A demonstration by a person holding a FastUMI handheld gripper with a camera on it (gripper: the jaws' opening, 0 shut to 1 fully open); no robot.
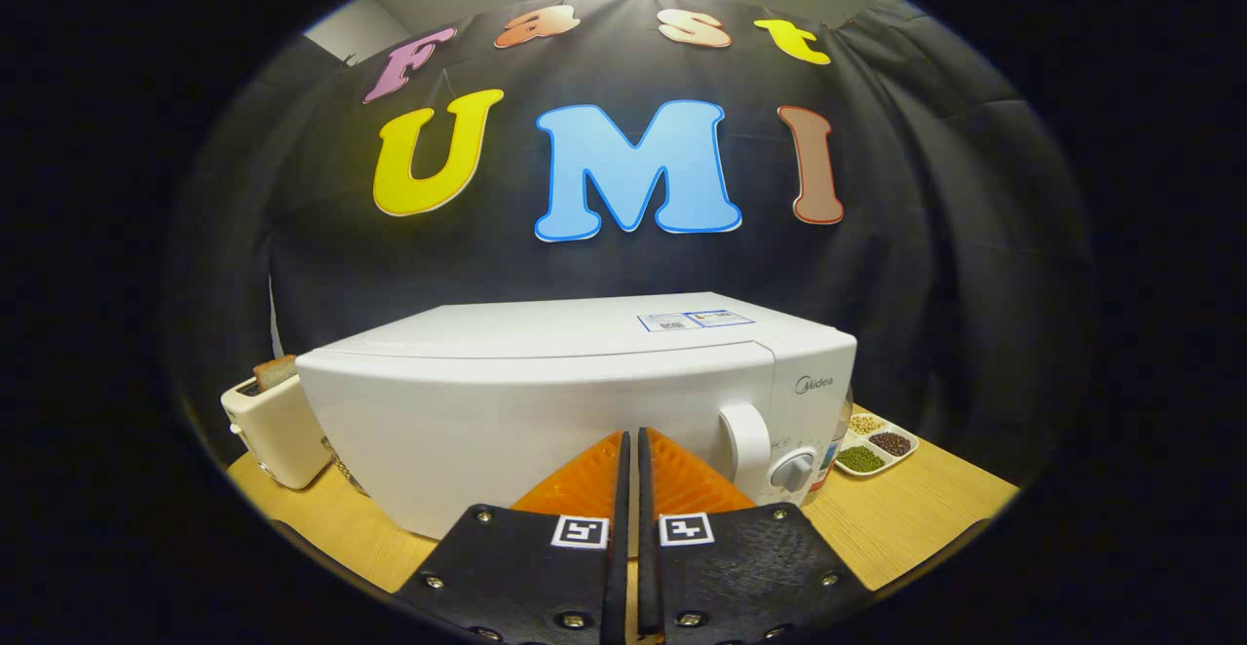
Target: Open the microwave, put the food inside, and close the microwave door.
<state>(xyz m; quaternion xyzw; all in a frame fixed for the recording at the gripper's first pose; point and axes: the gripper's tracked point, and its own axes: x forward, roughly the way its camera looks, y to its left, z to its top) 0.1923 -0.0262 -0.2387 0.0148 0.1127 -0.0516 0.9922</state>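
Microwave (546, 411) door shut, food not yet in. Nearest: tool (630, 450) pressed together, orange fingers (585, 479) nearly meeting with nothing pinched, tips just short of the door front. Just ahead: white, glossy, bulky box, standing mid-table, wide blank door, round white handle (745, 438) beside a dial (791, 470) toward its right end. Likely heavy and stiff, smooth and slippery on the door face; best hold probably that handle, hooked or pinched, then pulled. Toward the table's left edge, a cream toaster (273, 431) with bread in the slot. Toward the far right corner, a divided dish (874, 445) of beans.
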